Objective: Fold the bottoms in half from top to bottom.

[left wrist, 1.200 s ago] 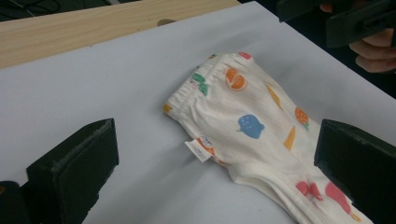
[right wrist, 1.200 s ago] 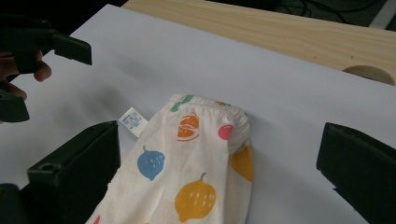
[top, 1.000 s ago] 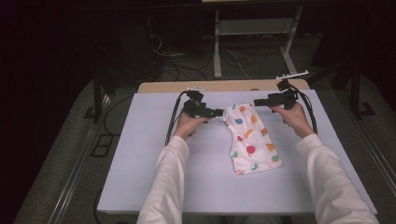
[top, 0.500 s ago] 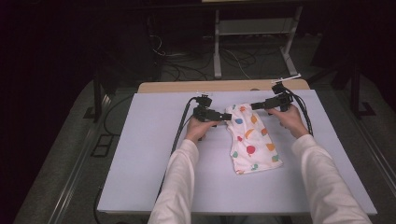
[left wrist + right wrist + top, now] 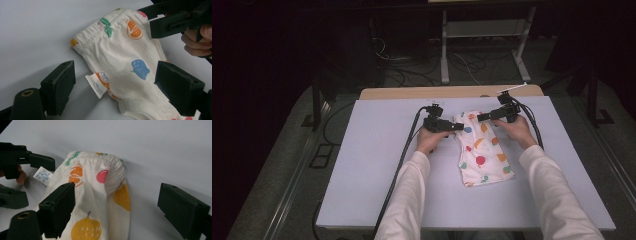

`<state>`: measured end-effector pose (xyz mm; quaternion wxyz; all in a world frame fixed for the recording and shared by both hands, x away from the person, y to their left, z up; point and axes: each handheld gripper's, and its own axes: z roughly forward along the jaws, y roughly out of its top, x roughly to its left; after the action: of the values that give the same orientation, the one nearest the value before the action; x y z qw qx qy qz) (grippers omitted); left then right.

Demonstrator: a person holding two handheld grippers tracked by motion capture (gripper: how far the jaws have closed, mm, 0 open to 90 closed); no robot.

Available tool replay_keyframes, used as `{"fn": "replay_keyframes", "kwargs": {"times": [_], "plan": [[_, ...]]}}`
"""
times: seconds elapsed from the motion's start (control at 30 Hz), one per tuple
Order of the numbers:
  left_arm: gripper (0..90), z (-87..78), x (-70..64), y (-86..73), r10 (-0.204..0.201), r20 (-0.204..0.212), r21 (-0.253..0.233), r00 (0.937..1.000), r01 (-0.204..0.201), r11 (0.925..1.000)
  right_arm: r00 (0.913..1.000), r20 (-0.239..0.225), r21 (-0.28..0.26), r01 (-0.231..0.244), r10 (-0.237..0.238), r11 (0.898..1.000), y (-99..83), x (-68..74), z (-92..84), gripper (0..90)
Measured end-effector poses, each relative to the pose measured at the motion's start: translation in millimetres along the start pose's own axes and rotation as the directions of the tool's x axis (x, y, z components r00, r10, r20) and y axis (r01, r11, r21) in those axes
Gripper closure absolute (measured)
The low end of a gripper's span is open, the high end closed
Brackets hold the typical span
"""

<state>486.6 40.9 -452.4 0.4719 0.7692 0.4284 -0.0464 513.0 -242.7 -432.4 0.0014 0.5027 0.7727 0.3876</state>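
A small white garment (image 5: 482, 155) printed with coloured fruit lies folded on the white table (image 5: 377, 165), its elastic waistband at the far end. My left gripper (image 5: 457, 127) is at the waistband's left corner and my right gripper (image 5: 481, 118) at its right corner. In the left gripper view the cloth (image 5: 120, 50) and its label (image 5: 96, 86) lie between the open jaws of the left gripper (image 5: 117, 77). In the right gripper view the waistband (image 5: 110, 167) sits between the jaws of the right gripper (image 5: 120, 197). Both pairs of jaws have just been closing, and neither pair's pads press the cloth.
A wooden tabletop edge (image 5: 452, 92) shows behind the white surface. Cables (image 5: 402, 165) trail from both grippers toward the near edge. Metal stand legs (image 5: 444, 60) and loose cords are on the dark floor beyond.
Both hands have come down and inward onto the garment's far end. The left gripper slid right until its jaws reached the cloth, and both pairs of jaws narrowed.
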Motion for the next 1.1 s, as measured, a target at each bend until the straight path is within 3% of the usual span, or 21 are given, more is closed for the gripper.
{"fn": "replay_keyframes", "kwargs": {"times": [0.2, 0.37, 0.57, 0.77, 0.87, 1.03, 1.1], "plan": [[20.8, 3.8, -1.1, -1.0, 0.003, -0.009, -0.004, 1.0000, -0.003, 1.0000, 0.9999, 0.005, 0.009, -0.014, 0.013, 1.000, -2.0, -2.5, 3.4, 31.3], [22.2, 7.5, 0.8, -3.1, -0.005, -0.004, 0.001, 1.0000, 0.005, 1.0000, 0.9997, -0.017, 0.005, -0.019, 0.019, 1.000, -5.7, -4.5, 6.6, 33.9], [27.8, 10.0, 2.3, -4.2, -0.014, 0.003, -0.018, 0.9999, 0.014, 0.9997, 0.9993, -0.032, 0.017, -0.021, 0.021, 1.000, -10.2, -6.1, 12.6, 46.3], [41.0, 11.2, 2.4, -3.9, -0.025, -0.021, -0.027, 0.9995, 0.024, 0.9993, 0.9976, -0.067, 0.017, -0.019, 0.020, 1.000, -12.5, -6.9, 14.7, 59.6], [46.9, 12.3, 2.1, -4.0, -0.039, -0.024, -0.030, 0.9990, 0.038, 0.9988, 0.9981, -0.058, 0.017, -0.021, 0.022, 1.000, -13.7, -6.5, 15.7, 68.9], [58.7, 14.8, 1.0, -3.3, -0.083, -0.078, -0.034, 0.9935, 0.080, 0.9962, 0.9986, -0.047, 0.014, -0.025, 0.025, 1.000, -16.5, -5.0, 17.6, 84.0], [64.8, 15.1, 1.0, -2.6, -0.085, -0.094, -0.028, 0.9919, 0.083, 0.9962, 0.9983, -0.045, 0.008, -0.036, 0.036, 0.999, -17.7, -5.4, 17.3, 85.3]]}}
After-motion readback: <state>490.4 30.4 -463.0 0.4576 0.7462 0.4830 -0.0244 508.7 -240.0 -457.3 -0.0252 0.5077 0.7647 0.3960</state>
